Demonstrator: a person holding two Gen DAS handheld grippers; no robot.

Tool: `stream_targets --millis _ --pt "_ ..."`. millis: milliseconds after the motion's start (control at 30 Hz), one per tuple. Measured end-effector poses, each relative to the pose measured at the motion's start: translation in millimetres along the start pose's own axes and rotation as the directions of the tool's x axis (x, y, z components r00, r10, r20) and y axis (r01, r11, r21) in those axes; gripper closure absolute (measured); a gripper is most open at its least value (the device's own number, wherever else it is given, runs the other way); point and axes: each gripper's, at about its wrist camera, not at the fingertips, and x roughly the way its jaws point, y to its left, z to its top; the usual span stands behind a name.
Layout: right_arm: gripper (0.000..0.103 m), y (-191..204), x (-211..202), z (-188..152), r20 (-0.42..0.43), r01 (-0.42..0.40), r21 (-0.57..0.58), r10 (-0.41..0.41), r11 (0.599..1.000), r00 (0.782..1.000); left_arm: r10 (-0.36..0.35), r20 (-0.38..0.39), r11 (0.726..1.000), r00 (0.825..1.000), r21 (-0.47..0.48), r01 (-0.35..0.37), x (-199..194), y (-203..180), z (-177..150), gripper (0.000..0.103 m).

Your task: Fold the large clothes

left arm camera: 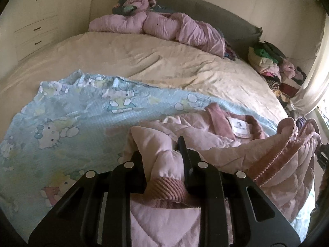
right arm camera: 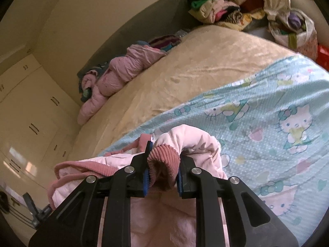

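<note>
The fold looks barely begun, with nearly all of it left to do. A pale pink quilted jacket [left arm camera: 205,135] lies crumpled on a light-blue cartoon-cat blanket [left arm camera: 67,111] spread over the near part of the bed [left arm camera: 156,61], its collar and white label [left arm camera: 240,128] facing up, so the body is open and unsmoothed rather than laid flat. The left gripper [left arm camera: 162,160] is clenched on one sleeve just above its ribbed dusty-pink cuff [left arm camera: 166,187], the padded fabric bunched between the fingers [left arm camera: 182,148]. The right gripper [right arm camera: 162,164] grasps the other sleeve at its ribbed cuff [right arm camera: 162,156], the blue pads pressed against the knit on both sides. With both cuffs in hand, the step under way appears to be spreading the sleeves out or bringing them across the chest; no crease or tidy layer is visible yet. Still ahead, as I judge it: flattening the body, folding in both sleeves, then doubling the jacket over. A purple puffy garment [left arm camera: 156,26] by the headboard and a heap of clothes [left arm camera: 273,68] beyond the bed's far corner also look unfolded.
</note>
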Motion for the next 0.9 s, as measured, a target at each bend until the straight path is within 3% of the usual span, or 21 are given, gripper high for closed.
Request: stream_targets --millis 200,267,367,467,600,700,767,867,900 --pt "0.071 -20 17 0 -0.023 -0.077 0.101 0.079 0.992 0.997 0.004 -0.020 1.000 1.000 -0.004 -0.004 17 1 -2 0.086" --pt "0.050 -21 17 0 -0.016 -0.129 0.110 0.131 0.986 0.991 0.001 -0.027 1.000 1.000 -0.007 -0.001 21 2 -3 0.086" --pt "0.037 -8 10 1 0.003 -0.084 0.035 0.084 0.996 0.996 0.008 -0.033 1.000 0.999 -0.003 -0.008 27 3 -3 0.086" --pt "0.036 12 3 -8 -0.001 -0.079 -0.050 0.079 0.996 0.997 0.005 -0.040 1.000 0.999 -0.009 -0.006 31 3 -3 0.086" --pt "0.034 47 3 -40 -0.085 -0.119 -0.187 0.104 0.975 0.991 0.003 -0.043 1.000 0.999 -0.020 -0.004 36 2 -1 0.086" --pt "0.032 68 15 -75 -0.176 -0.100 -0.261 0.054 0.960 0.983 -0.004 -0.034 1.000 0.999 -0.024 0.004 35 2 0 0.085" --pt "0.025 79 25 -95 -0.209 -0.057 -0.324 -0.012 0.944 0.978 -0.016 -0.017 0.999 1.000 -0.030 0.016 31 2 0 0.082" --pt "0.021 86 26 -111 -0.167 -0.010 -0.399 -0.062 0.917 0.984 -0.055 0.019 0.998 0.998 -0.042 0.056 19 1 2 0.068" --pt "0.021 87 25 -112 -0.162 -0.007 -0.400 -0.063 0.917 0.985 -0.063 0.028 0.997 0.998 -0.044 0.064 15 1 2 0.058"
